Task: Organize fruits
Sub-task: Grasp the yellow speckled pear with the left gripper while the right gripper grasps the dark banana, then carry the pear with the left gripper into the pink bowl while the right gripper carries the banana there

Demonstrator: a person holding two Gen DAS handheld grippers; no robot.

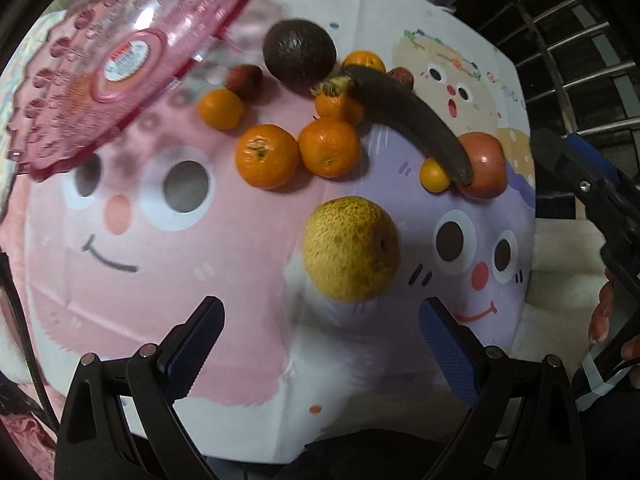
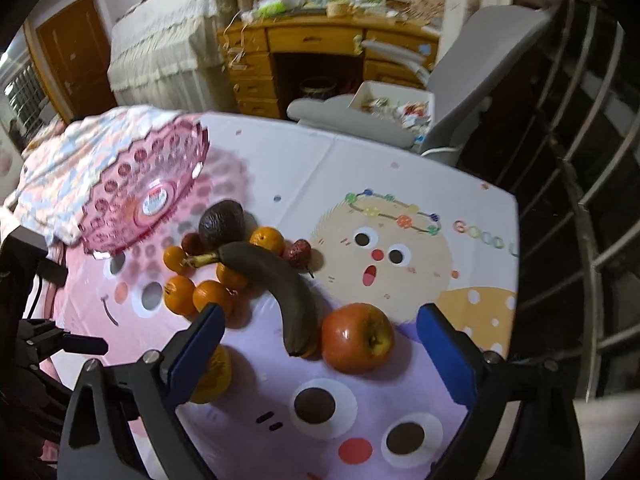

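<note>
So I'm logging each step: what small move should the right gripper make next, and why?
Probably lower the open right gripper around the apple: the fruit sits loose on the tablecloth, framed between the spread fingers, nothing held, and the pink dish empty.

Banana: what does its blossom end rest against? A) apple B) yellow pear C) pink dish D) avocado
A: the dark banana curves down so its tip ends right beside the red apple, with a small orange tucked at that tip, far from the dish and the pear.
</note>
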